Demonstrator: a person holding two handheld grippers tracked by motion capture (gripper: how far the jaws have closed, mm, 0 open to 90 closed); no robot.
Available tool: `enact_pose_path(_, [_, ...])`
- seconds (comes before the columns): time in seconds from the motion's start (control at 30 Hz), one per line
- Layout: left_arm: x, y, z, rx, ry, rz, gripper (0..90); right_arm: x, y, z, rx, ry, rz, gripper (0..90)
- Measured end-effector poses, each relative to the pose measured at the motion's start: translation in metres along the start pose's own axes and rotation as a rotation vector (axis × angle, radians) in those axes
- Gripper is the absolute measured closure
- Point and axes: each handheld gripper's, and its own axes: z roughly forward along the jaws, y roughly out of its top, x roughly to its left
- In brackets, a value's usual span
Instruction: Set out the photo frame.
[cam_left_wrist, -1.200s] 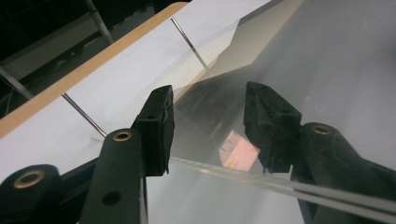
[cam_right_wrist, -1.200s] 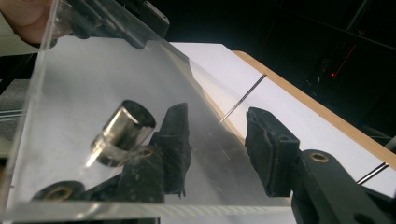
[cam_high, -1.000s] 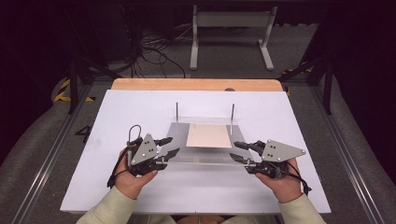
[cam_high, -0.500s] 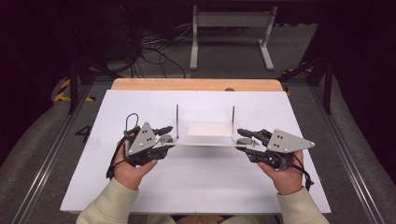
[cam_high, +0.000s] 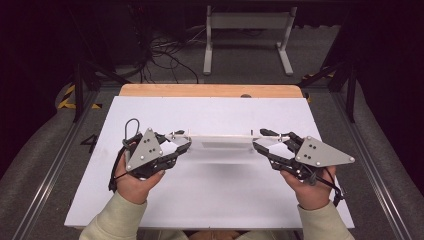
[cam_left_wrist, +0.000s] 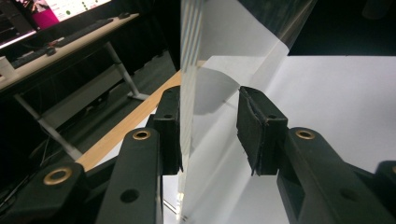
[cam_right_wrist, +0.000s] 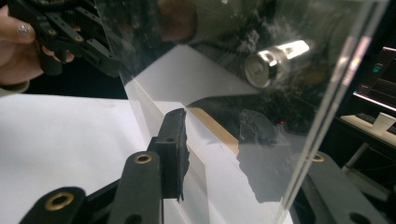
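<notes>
A clear acrylic panel (cam_high: 220, 136) is held up edge-on over the white board (cam_high: 215, 200), spanning between both grippers. My left gripper (cam_high: 184, 140) straddles its left end. In the left gripper view the panel (cam_left_wrist: 187, 70) lies against one jaw, with a gap to the other, and the gripper (cam_left_wrist: 210, 128) is open. My right gripper (cam_high: 261, 139) straddles the right end. In the right gripper view the panel (cam_right_wrist: 233, 60) passes between the wide-apart jaws of the gripper (cam_right_wrist: 243, 154), the far jaw seen through the plastic. The left gripper (cam_right_wrist: 70, 32) and its hand sit beyond.
The white board lies on a wooden table (cam_high: 210, 90). Beyond it on the floor are a white frame stand (cam_high: 247, 30) and loose cables (cam_high: 165, 50). Metal rails run along both sides. A desk with a keyboard (cam_left_wrist: 70, 37) stands off to one side.
The panel has swung from lying flat on the board to edge-on between the grippers. Both hands moved forward and slightly outward with it.
</notes>
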Motion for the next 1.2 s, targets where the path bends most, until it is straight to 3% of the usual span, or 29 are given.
enact_pose_path(0.1, [0.0,0.004,-0.006,0.0,-0.017,-0.019,62.7,0.002,0.006,-0.004,-0.014,0.008,0.024,61.5])
enact_pose_path(0.27, [0.0,0.012,-0.017,-0.012,-0.085,-0.077,63.6,0.006,0.018,-0.014,-0.053,0.021,0.056,62.9])
enact_pose_path(0.43, [-0.001,0.018,-0.028,-0.024,-0.168,-0.145,66.4,0.007,0.026,-0.022,-0.08,0.041,0.128,63.4])
enact_pose_path(0.5, [-0.003,0.019,-0.03,-0.02,-0.178,-0.149,67.3,0.006,0.026,-0.024,-0.089,0.061,0.166,63.3])
enact_pose_path(0.73, [0.0,0.018,-0.027,-0.035,-0.18,-0.172,67.1,0.004,0.024,-0.022,-0.104,0.054,0.196,60.9])
enact_pose_path(0.87, [0.002,0.013,-0.022,-0.065,-0.13,-0.18,63.6,0.001,0.018,-0.016,-0.122,0.031,0.207,57.9])
enact_pose_path(0.97, [0.008,0.006,-0.017,-0.081,-0.112,-0.207,48.1,-0.001,0.011,-0.009,-0.075,0.001,0.192,53.8])
enact_pose_path(1.07, [0.012,-0.002,-0.009,-0.059,-0.109,-0.231,45.1,-0.004,-0.001,0.002,-0.032,0.026,0.228,47.4])
enact_pose_path(1.2, [0.012,-0.007,-0.004,-0.033,-0.075,-0.221,42.1,-0.009,-0.013,0.012,0.002,0.015,0.242,42.6])
